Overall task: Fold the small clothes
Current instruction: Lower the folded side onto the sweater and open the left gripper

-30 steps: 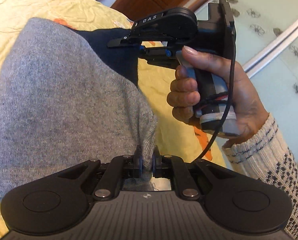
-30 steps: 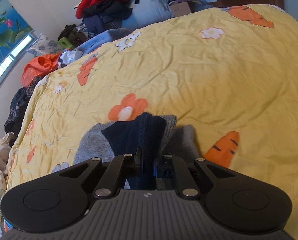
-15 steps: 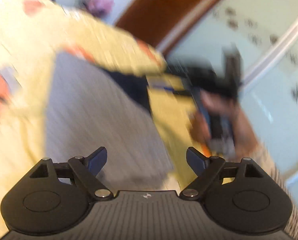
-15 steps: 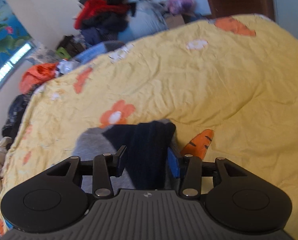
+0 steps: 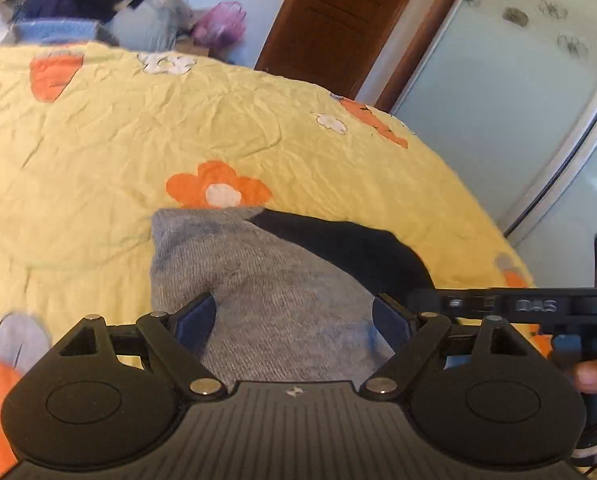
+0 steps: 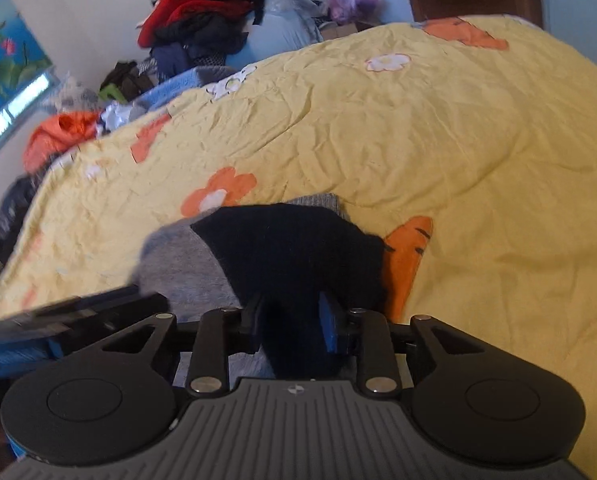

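A small grey knit garment point(image 5: 266, 280) with a navy part point(image 5: 346, 248) lies on the yellow flowered quilt point(image 5: 98, 140). My left gripper point(image 5: 294, 316) hangs just above the grey cloth, open wide, with nothing pinched. At the right edge of the left wrist view is the black body of the other tool point(image 5: 538, 306), held by a hand point(image 5: 594, 376). In the right wrist view my right gripper point(image 6: 290, 320) is closing on a raised bunch of the navy fabric point(image 6: 290, 248). That fabric fills the gap and touches both pads. Grey knit point(image 6: 178, 264) shows to its left.
The quilt point(image 6: 418, 140) spreads wide beyond the garment. A heap of clothes point(image 6: 194, 20) and an orange cloth point(image 6: 58, 136) lie past the far edge of the bed. A brown door point(image 5: 330, 20) and pale sliding panels point(image 5: 518, 80) stand to the right.
My left gripper let go of the grey edge, opened wide and swung across the garment. My right gripper loosened on the navy fabric, then narrowed again around it.
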A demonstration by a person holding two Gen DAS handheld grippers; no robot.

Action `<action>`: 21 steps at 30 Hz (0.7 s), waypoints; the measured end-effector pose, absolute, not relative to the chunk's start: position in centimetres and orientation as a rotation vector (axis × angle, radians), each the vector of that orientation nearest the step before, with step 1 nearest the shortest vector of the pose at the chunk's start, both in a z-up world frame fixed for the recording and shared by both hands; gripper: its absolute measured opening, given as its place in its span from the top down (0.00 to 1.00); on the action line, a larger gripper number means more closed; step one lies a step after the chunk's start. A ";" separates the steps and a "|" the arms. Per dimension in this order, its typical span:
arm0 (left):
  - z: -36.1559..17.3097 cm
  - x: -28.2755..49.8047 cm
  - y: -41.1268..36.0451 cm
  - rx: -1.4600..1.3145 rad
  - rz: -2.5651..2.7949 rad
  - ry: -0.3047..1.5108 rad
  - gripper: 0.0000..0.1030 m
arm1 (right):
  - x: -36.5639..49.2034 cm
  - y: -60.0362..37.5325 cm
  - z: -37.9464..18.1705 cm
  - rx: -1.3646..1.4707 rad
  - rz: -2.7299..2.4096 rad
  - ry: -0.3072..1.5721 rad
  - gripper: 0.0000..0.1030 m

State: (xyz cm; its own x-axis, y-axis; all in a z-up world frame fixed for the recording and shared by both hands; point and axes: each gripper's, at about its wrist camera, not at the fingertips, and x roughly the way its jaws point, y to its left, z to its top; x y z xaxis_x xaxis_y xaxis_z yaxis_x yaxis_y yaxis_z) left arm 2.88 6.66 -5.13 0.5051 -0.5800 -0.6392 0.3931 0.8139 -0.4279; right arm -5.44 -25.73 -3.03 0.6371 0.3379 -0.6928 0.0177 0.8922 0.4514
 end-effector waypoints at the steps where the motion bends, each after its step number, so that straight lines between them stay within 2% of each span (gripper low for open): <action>1: -4.6 2.1 8.0 -0.299 -0.606 0.876 0.16 | -6.9 -25.9 -2.3 0.484 0.219 0.854 0.65; 5: -4.0 -1.8 10.6 -0.464 -0.711 0.958 0.16 | -13.7 -23.9 -0.9 0.505 0.345 0.838 0.63; 12: -6.6 -7.1 13.8 -0.605 -0.734 1.114 0.16 | -20.8 -21.1 -5.8 0.818 0.443 0.883 0.60; 17: -8.0 -6.9 12.8 -0.626 -0.705 1.192 0.16 | -22.3 -19.3 -6.5 0.792 0.393 0.867 0.60; 20: -7.3 -7.5 11.2 -0.525 -0.704 1.148 0.16 | -22.7 -19.8 -5.4 0.718 0.330 0.827 0.57; 21: -7.3 -7.5 10.6 -0.492 -0.699 1.143 0.23 | -22.9 -20.3 -5.0 0.691 0.305 0.808 0.52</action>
State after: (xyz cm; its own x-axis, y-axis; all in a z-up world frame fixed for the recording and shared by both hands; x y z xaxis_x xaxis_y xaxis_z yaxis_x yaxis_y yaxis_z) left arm -7.52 10.62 -7.32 0.2445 -0.7213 -0.6480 0.2485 0.6926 -0.6772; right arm -22.94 -20.26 -5.00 0.6634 0.4985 -0.5580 0.0052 0.7427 0.6696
